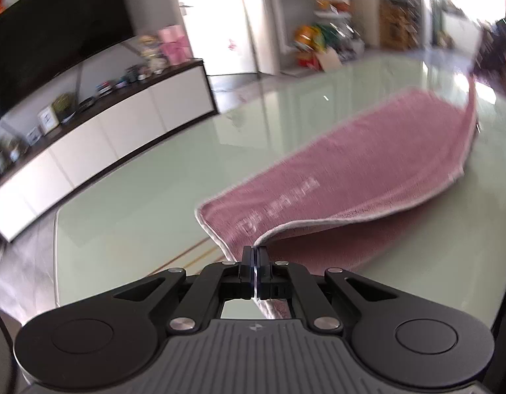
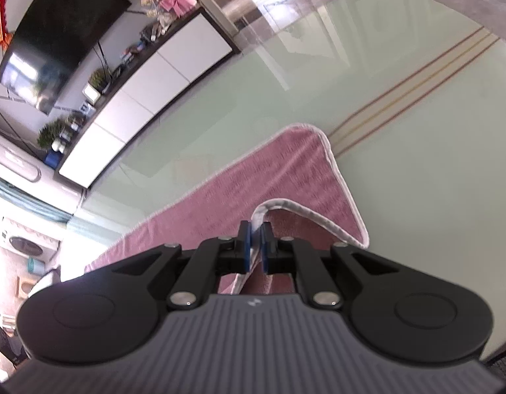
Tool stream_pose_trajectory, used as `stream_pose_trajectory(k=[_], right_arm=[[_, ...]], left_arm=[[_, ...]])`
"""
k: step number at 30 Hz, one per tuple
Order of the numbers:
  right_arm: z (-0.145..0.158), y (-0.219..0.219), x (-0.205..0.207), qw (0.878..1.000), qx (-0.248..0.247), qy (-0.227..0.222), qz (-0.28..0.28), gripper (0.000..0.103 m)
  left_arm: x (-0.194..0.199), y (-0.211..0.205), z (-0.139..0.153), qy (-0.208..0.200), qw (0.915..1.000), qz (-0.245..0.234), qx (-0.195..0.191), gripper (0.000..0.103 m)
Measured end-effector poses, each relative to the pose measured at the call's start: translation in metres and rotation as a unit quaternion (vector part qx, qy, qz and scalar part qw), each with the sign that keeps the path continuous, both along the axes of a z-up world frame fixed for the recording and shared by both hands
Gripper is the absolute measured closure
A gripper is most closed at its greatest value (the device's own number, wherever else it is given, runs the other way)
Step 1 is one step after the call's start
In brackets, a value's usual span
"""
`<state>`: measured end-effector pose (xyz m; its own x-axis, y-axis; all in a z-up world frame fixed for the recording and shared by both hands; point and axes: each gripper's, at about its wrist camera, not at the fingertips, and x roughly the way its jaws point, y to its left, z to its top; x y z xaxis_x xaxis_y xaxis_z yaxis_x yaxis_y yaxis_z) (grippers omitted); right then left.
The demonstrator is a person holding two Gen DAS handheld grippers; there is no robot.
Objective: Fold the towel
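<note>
the pink towel [image 1: 351, 157] lies mostly flat on the glass bench [image 1: 128, 203]. left tongs [image 1: 255, 252] and right tongs [image 2: 255, 229] each pinch a near white-trimmed corner, lifted. the fold looks just begun; carrying both corners across remains.

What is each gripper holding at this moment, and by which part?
Both hold the pink towel at its white-trimmed edge: the left gripper pinches a lifted corner, and the right gripper pinches another raised corner above the table.
</note>
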<state>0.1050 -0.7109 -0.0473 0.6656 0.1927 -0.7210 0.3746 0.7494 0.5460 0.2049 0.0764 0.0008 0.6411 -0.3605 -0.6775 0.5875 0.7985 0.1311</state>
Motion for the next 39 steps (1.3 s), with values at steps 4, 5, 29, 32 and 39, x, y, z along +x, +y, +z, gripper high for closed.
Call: stream_pose_trajectory(k=[4,5,29,32,39], right_arm=[[-0.002,-0.009,0.013,0.999,0.020,-0.015,-0.035,0.097],[-0.004,-0.011,0.016,0.999,0.025,-0.018,-0.041,0.097],[-0.074,-0.060,0.088,0.983,0.112,-0.023,-0.143,0.097],[-0.084,-0.059,0.093,0.983,0.112,-0.015,-0.144,0.097],[-0.086,-0.061,0.100,0.983,0.116,-0.023,-0.142,0.097]], left_arm=[[0.025,0.010,0.000,0.017,0.9968,0.056,-0.055,0.102],[0.032,0.012,-0.001,0.023,0.9953,0.069,-0.064,0.103],[0.156,0.014,-0.062,0.096,0.9765,0.164,-0.102,0.102],[0.162,0.011,-0.076,0.106,0.9757,0.165,-0.097,0.102],[0.178,0.018,-0.086,0.114,0.9739,0.168,-0.101,0.102]])
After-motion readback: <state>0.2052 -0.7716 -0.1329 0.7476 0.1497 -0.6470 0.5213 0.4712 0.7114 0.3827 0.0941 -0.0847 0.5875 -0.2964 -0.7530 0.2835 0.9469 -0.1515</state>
